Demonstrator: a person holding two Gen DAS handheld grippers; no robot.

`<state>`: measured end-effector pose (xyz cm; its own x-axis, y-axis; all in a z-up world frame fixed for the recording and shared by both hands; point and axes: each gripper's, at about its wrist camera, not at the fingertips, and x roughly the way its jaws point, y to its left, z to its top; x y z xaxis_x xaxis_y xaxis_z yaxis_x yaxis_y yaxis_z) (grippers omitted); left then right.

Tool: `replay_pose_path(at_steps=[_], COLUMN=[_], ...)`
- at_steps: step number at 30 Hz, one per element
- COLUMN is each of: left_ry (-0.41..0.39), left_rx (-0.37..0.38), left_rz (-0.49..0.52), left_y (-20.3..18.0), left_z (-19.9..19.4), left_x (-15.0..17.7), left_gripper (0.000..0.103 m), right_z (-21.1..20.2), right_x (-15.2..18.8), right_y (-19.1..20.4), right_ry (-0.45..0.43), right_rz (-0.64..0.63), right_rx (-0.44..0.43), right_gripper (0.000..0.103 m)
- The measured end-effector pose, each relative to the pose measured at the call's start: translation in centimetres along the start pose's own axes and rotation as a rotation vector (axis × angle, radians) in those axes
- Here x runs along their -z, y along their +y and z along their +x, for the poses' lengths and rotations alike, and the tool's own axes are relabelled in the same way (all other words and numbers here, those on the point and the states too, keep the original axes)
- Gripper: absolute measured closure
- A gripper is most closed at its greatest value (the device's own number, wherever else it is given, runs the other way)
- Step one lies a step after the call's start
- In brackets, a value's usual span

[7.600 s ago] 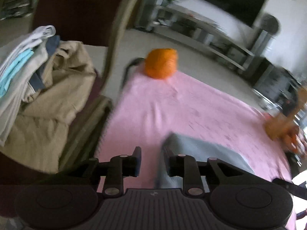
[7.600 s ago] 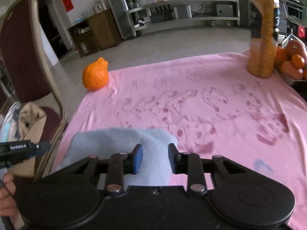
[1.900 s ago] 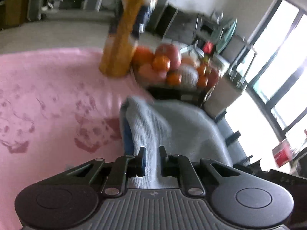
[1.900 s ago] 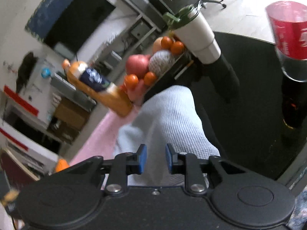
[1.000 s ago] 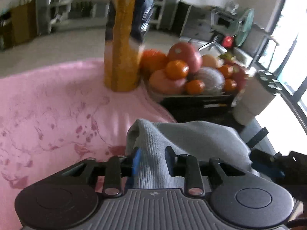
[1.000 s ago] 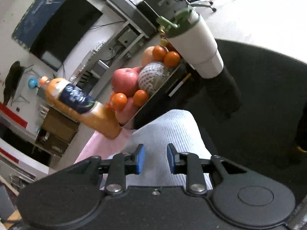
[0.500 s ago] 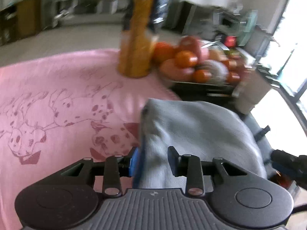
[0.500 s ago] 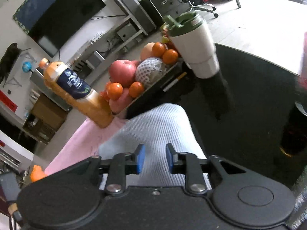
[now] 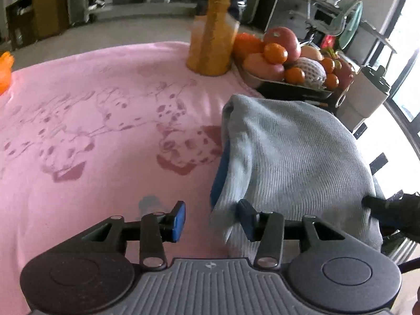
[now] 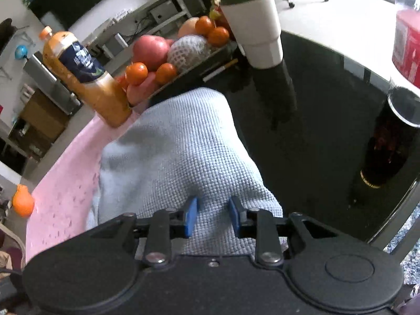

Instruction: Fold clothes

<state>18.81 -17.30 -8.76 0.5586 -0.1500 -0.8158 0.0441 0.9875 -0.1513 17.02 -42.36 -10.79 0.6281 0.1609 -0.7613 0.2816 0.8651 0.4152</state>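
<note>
A folded pale grey-blue knitted garment lies at the right end of the table, partly on the pink spotted cloth and partly on the dark tabletop. My left gripper is open, its jaws wide apart at the garment's near left edge, holding nothing. In the right wrist view the garment spreads out ahead of my right gripper, whose jaws stand apart over the knit with fabric between them; no pinch shows. The right gripper's black tip shows at the far right in the left wrist view.
A tall orange juice bottle and a tray of fruit stand just behind the garment. A white tumbler, a dark glass bottle and a red container stand on the dark top. An orange fruit sits far left.
My left gripper has opened wide and let go of the garment, which now rests on the table. My right gripper's jaws have parted a little. Both views have steadied.
</note>
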Motion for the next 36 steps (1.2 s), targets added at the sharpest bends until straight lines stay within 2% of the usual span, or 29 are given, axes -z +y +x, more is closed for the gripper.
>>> replay_pose_path(at_steps=[1,2,3,5,7,8,10,12,14,16,19,22,30,36], left_ry=[0.014,0.029,0.022,-0.003,-0.033,-0.048,-0.071,-0.087,-0.091,-0.093,-0.112,-0.133,-0.109,-0.13], left_rx=[-0.004,-0.008,-0.016,-0.03,-0.034,-0.036,-0.057,-0.081,-0.079,-0.062,-0.026,-0.026,0.032,0.04], left_rz=[0.013,0.027,0.046,0.08,0.109,0.124,0.166,0.215,0.238,0.251,0.249,0.247,0.206,0.222], left_y=[-0.1,-0.2,-0.4,-0.6,-0.8,-1.0,-1.3,-1.8,-2.1,-2.2,-2.1,-2.3,-1.5,-1.9], left_z=[-0.8,-1.6,-2.7,-5.1,-7.6,-8.9,-11.1,-12.8,-14.6,-16.2,-18.3,-20.2,-23.8,-25.5], left_x=[0.2,0.3,0.8,1.7,2.5,2.9,3.6,4.2,4.9,5.5,6.1,6.5,7.0,7.6], left_gripper=[0.056,0.055,0.052,0.042,0.033,0.028,0.02,0.012,0.009,0.005,0.003,0.001,0.001,0.001], right_z=[-0.7,-1.7,-2.8,-5.3,-7.6,-8.6,-10.6,-12.7,-14.9,-16.4,-18.6,-20.6,-25.1,-27.5], right_x=[0.0,0.2,0.7,2.6,4.7,5.5,6.0,6.2,6.5,7.0,7.9,9.1,10.0,10.2], right_y=[0.3,0.6,0.8,1.0,1.2,1.6,3.2,4.9,6.6,7.8,9.4,10.7,12.7,12.1], right_ry=[-0.023,-0.053,-0.083,-0.133,-0.159,-0.157,-0.146,-0.17,-0.202,-0.197,-0.19,-0.209,-0.161,-0.164], right_rz=[0.014,0.031,0.057,0.141,0.208,0.211,0.156,0.089,0.017,-0.032,-0.089,-0.163,-0.231,-0.168], right_rx=[-0.012,-0.039,-0.07,-0.13,-0.174,-0.174,-0.119,-0.045,0.034,0.095,0.183,0.248,0.229,0.178], right_gripper=[0.071,0.064,0.047,0.027,0.025,0.022,0.014,0.0,0.0,0.0,0.0,0.0,0.0,0.0])
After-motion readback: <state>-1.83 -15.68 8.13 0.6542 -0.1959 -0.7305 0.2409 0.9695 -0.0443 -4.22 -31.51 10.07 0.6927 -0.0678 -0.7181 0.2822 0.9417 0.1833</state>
